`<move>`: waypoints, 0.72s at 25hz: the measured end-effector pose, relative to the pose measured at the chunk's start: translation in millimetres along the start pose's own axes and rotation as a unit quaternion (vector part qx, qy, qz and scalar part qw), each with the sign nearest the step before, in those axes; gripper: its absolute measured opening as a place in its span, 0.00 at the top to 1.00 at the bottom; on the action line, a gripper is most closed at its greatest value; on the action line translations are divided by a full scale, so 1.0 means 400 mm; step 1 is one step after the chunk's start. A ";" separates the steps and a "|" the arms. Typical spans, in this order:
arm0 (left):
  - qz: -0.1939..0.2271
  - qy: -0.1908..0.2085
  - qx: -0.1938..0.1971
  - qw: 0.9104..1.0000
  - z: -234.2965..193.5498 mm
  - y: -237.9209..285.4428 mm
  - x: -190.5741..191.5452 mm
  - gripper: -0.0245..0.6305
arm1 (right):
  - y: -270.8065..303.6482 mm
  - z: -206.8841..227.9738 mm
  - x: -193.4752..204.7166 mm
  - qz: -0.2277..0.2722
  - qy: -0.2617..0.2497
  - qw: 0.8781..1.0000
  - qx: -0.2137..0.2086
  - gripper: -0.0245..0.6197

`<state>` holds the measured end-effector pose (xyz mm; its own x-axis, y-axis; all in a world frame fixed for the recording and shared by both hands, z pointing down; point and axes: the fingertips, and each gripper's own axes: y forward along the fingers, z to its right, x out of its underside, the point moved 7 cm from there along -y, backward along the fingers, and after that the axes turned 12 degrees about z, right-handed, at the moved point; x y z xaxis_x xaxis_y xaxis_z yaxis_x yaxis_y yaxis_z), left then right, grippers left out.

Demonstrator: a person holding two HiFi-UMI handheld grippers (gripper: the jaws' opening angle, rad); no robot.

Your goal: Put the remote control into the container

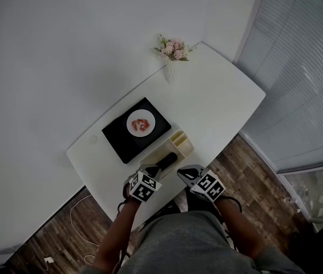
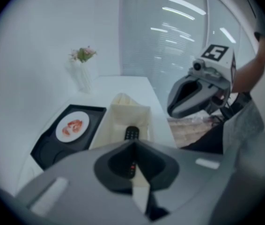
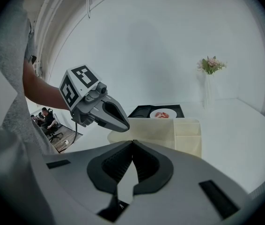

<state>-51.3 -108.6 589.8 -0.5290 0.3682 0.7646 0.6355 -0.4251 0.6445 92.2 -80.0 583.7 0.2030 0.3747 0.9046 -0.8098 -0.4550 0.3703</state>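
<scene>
The black remote control point(image 1: 169, 161) lies lengthwise in the long compartment of the cream container point(image 1: 185, 144) near the table's front edge. In the left gripper view the remote control point(image 2: 131, 134) shows just past my jaw tips, resting on the floor of the container point(image 2: 117, 114). My left gripper point(image 1: 150, 171) hovers over the remote's near end, shut, with nothing between its jaws. My right gripper point(image 1: 188, 174) hangs just right of it beside the container's near corner, also shut and empty. The right gripper view shows the container point(image 3: 187, 136) side-on; the remote is hidden there.
A black tray point(image 1: 117, 138) holding a white plate point(image 1: 140, 123) of red food sits left of the container. A vase of pink flowers point(image 1: 172, 52) stands at the table's far edge. The white table point(image 1: 224, 101) ends at a wooden floor point(image 1: 264, 181).
</scene>
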 end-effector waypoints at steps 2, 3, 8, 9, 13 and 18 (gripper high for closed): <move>0.015 -0.009 0.001 1.000 0.010 -0.022 0.008 0.96 | 0.001 -0.015 -0.001 0.000 -0.004 1.000 0.000 0.94; 0.025 -0.015 0.003 1.000 0.013 -0.031 0.013 0.96 | 0.002 -0.021 0.001 0.001 -0.005 1.000 0.001 0.94; 0.091 -0.085 0.022 0.992 0.026 -0.091 0.032 0.96 | 0.005 -0.049 0.011 0.003 -0.007 1.000 0.010 0.94; 0.099 -0.090 0.021 0.991 0.027 -0.103 0.036 0.96 | 0.005 -0.055 0.011 0.004 -0.008 1.000 0.011 0.94; 0.133 -0.119 0.027 0.984 0.031 -0.143 0.057 0.96 | 0.006 -0.081 0.012 0.005 -0.012 1.000 0.012 0.94; 0.165 -0.135 0.028 0.977 0.032 -0.183 0.080 0.96 | 0.007 -0.106 0.010 0.007 -0.015 1.000 0.014 0.94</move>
<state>-107.4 -55.0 566.9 -0.1275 0.4263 0.8955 0.7808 -0.5137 0.3557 67.4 -45.5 579.4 0.2085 0.3442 0.9155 -0.7976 -0.4819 0.3628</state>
